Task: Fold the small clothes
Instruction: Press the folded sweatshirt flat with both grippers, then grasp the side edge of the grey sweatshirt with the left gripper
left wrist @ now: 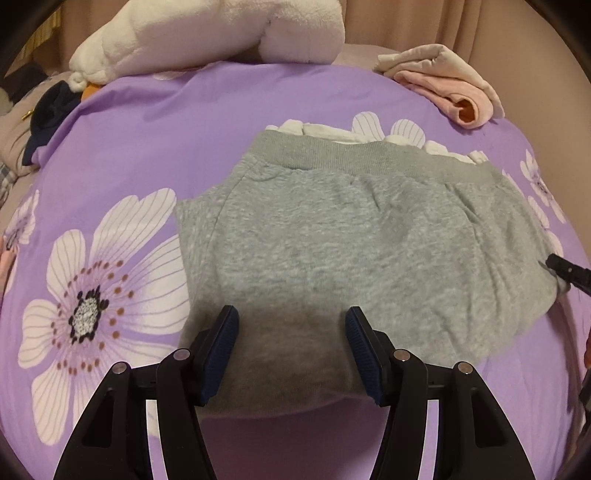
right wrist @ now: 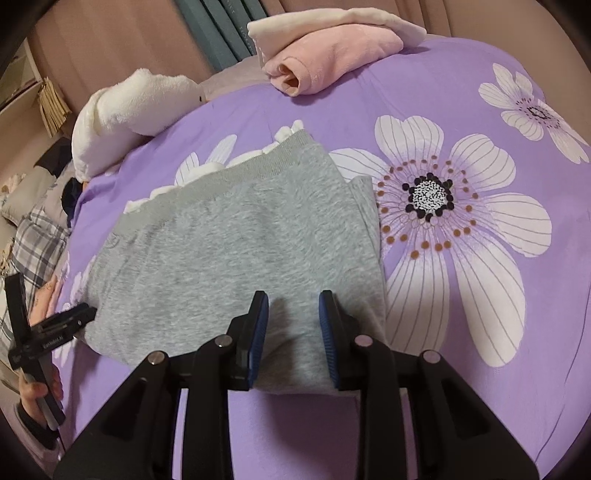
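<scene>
A folded grey sweat garment point(left wrist: 351, 236) point(right wrist: 229, 251) lies flat on the purple flowered bedspread point(left wrist: 166, 129) point(right wrist: 406, 92), with its ribbed waistband at the far side. White fleecy fabric point(left wrist: 321, 131) peeks out beyond that band. My left gripper point(left wrist: 291, 312) stands open over the garment's near edge, the cloth lying flat under it. My right gripper point(right wrist: 292, 295) sits narrower over the near right corner. Grey cloth shows in its gap, and the pads do not visibly press on it. Each gripper's tip shows at the garment's side in the other view.
A folded pink and cream pile point(left wrist: 443, 81) point(right wrist: 332, 48) sits at the far edge of the bed. A white plush toy point(left wrist: 207, 33) point(right wrist: 125, 110) lies at the back. Dark clothes point(left wrist: 51, 110) and plaid fabric point(right wrist: 37, 236) lie off the left side. A hand point(right wrist: 37, 391) holds the left gripper.
</scene>
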`<control>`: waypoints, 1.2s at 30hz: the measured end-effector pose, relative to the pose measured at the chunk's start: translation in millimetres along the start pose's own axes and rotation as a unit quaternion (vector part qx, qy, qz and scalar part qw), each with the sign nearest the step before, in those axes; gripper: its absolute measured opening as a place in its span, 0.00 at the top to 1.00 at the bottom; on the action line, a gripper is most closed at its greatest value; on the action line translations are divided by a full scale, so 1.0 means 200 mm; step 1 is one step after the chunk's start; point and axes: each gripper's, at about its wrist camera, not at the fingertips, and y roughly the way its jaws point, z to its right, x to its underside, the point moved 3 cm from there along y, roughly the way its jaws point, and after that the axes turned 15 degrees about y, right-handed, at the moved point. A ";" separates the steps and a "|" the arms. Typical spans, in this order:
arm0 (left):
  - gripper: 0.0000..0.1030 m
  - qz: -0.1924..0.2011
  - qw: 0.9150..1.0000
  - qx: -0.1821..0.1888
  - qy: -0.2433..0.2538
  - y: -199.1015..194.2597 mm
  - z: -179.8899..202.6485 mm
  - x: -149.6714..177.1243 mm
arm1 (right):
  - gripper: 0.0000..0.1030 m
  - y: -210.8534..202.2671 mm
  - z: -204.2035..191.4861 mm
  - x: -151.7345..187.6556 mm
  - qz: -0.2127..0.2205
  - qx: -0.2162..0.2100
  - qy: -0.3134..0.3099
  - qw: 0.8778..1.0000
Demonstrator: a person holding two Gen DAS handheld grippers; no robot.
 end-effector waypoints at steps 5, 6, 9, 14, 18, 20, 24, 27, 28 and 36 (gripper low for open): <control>0.43 0.007 1.000 0.002 -0.005 -0.06 0.00 0.02 | 0.66 -0.07 -0.09 0.02 0.014 -0.033 -0.013 0.999; 0.43 0.008 1.000 0.001 -0.006 -0.07 0.00 0.02 | 0.66 -0.08 -0.13 0.03 0.014 -0.042 -0.019 0.999; 0.43 0.010 1.000 0.006 -0.016 -0.10 -0.01 0.04 | 0.66 -0.07 -0.26 0.05 0.010 -0.063 -0.044 0.997; 0.42 0.012 0.999 0.011 -0.028 -0.14 -0.03 0.06 | 0.66 0.02 -0.45 0.09 -0.007 -0.084 -0.075 0.994; 0.42 0.012 0.999 0.018 -0.040 -0.16 -0.05 0.10 | 0.66 0.12 -0.57 0.15 -0.028 -0.093 -0.089 0.991; 0.42 0.015 0.997 0.035 -0.065 -0.17 -0.08 0.13 | 0.66 0.17 -0.61 0.19 -0.036 -0.095 -0.094 0.990; 0.42 0.035 0.986 0.084 -0.141 -0.20 -0.17 0.20 | 0.64 0.29 -0.65 0.28 -0.054 -0.061 -0.118 0.990; 0.38 0.038 0.974 0.117 -0.189 -0.19 -0.21 0.25 | 0.64 0.29 -0.65 0.27 -0.055 -0.059 -0.122 0.989; 0.37 0.035 0.971 0.122 -0.203 -0.18 -0.23 0.27 | 0.64 0.29 -0.64 0.27 -0.058 -0.057 -0.122 0.989; 0.37 0.053 0.926 0.226 -0.297 -0.10 -0.31 0.35 | 0.63 0.16 -0.59 0.27 -0.051 -0.080 -0.113 0.989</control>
